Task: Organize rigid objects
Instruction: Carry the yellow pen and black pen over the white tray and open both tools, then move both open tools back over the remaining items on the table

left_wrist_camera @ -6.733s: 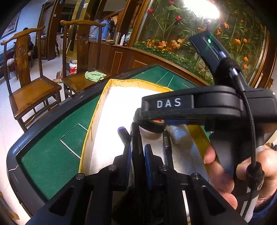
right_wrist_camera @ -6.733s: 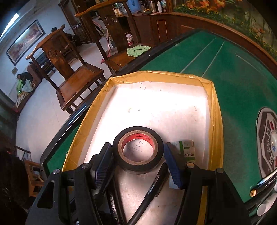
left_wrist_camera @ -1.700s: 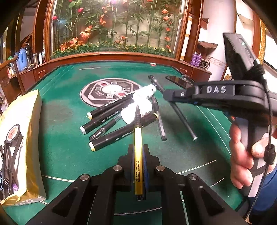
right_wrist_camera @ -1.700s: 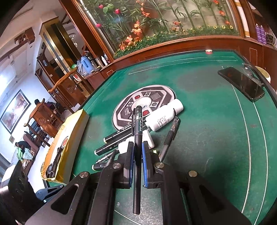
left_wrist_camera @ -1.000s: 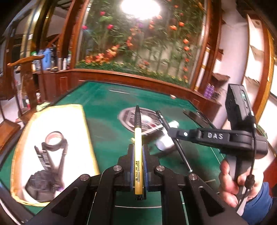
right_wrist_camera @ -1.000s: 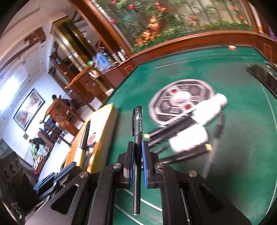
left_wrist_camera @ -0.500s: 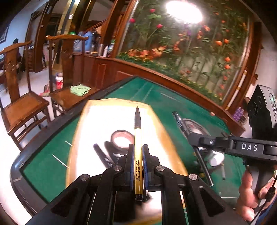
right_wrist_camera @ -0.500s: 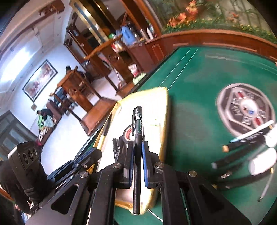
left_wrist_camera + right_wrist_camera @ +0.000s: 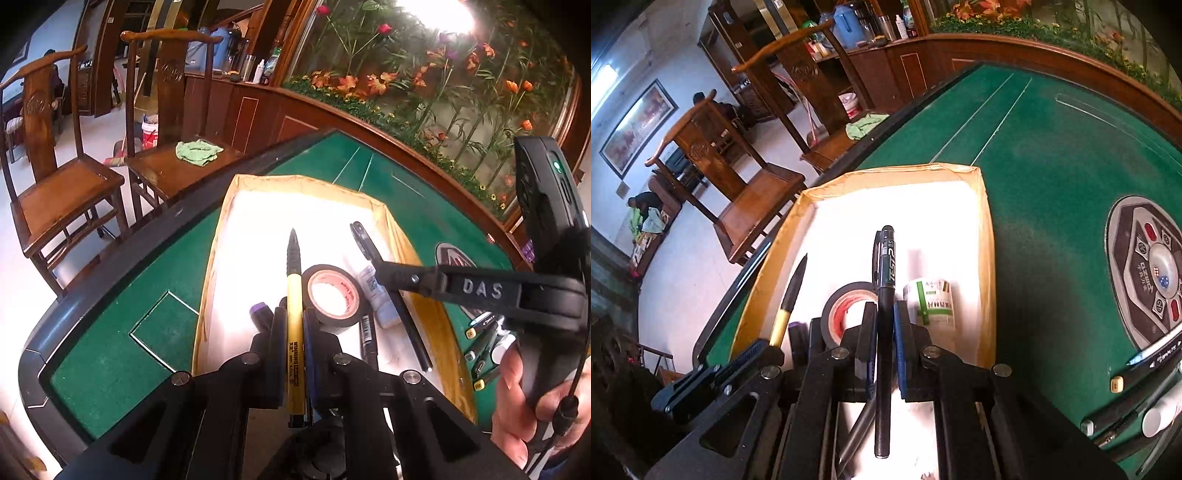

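Both grippers over the yellow-rimmed tray (image 9: pixel 391 221), each carrying a pen.

Left gripper (image 9: pixel 294 332): jaws closed tight on a yellow pen (image 9: pixel 294 317), held mid-barrel above the tray floor. Long axis runs straight out along the fingers; dark tip points toward the tray's far wall.

Right gripper (image 9: pixel 885 332): jaws pinched on a black pen (image 9: pixel 885 295), same lie, cap end toward the far wall.

Already in the tray: tape roll (image 9: pixel 334 295), small bottle (image 9: pixel 931 301), purple-capped marker (image 9: pixel 261 314).

Risks, as I judge them:
- released from height, either pen could bounce off the tape roll and roll askew;
- the grippers are close together over the tray; lowering both at once could knock them.
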### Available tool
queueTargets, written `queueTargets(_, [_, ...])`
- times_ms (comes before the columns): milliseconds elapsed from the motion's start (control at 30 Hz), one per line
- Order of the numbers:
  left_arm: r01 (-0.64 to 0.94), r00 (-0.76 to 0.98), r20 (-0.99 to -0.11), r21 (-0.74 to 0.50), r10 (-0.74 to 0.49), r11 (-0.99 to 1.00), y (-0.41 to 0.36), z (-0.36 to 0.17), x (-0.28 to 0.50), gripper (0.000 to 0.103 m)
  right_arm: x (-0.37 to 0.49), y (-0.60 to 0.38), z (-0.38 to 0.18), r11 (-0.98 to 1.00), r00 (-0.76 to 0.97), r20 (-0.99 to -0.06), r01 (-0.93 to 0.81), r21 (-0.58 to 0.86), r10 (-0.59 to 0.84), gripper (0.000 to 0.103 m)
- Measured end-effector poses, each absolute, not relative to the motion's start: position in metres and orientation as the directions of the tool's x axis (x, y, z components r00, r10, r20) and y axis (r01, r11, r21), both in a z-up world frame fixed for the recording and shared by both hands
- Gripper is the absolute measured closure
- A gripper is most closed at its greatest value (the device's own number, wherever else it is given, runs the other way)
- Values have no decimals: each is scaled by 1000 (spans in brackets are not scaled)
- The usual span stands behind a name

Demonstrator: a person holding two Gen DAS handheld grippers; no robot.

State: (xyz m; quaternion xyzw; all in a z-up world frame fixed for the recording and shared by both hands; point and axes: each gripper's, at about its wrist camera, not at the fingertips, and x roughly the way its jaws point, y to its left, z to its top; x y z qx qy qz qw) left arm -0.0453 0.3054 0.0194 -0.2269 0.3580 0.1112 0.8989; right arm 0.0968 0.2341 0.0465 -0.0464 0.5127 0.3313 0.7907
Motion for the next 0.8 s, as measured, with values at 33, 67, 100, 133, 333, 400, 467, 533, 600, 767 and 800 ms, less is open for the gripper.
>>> queueTargets(33, [-366, 716, -697, -327, 39, 871, 306, 18, -45, 95, 99, 236, 45, 777, 252, -845, -571, 263, 471, 94])
queueTargets(67, [-367, 715, -698, -329, 38, 870, 306, 17, -45, 95, 100, 239, 44, 778, 250, -848, -571, 260, 467, 94])
queueTargets(100, [-368, 715, -698, -330, 37, 869, 306, 17, -45, 95, 100, 241, 43, 779, 250, -850, -571, 257, 463, 94])
queueTargets(133, [-371, 714, -699, -329, 40, 868, 307, 17, -45, 95, 98, 240, 42, 782, 251, -852, -568, 254, 459, 94])
queueTargets(333, [-384, 705, -707, -316, 55, 867, 308, 17, -45, 94, 99, 242, 39, 786, 248, -857, -566, 251, 452, 94])
queueTargets(400, [-387, 705, -707, -312, 60, 868, 308, 18, -45, 94, 100, 242, 38, 786, 246, -857, -564, 253, 453, 94])
queueTargets(467, [-390, 703, -709, -315, 59, 865, 308, 18, -46, 84, 102, 239, 40, 786, 243, -852, -557, 269, 464, 94])
queueTargets(533, [-391, 708, -704, -331, 51, 859, 310, 19, -48, 59, 101, 233, 44, 779, 236, -842, -554, 294, 485, 92])
queueTargets(600, [-387, 722, -689, -336, 56, 859, 307, 23, -53, 54, 99, 224, 50, 777, 243, -830, -548, 309, 502, 92])
queueTargets(767, [-347, 759, -648, -325, 60, 880, 289, 39, -63, 54, 88, 191, 66, 751, 249, -781, -542, 377, 572, 89])
queueTargets(800, [-332, 768, -638, -328, 52, 884, 284, 42, -66, 54, 83, 179, 69, 747, 252, -772, -540, 389, 584, 88])
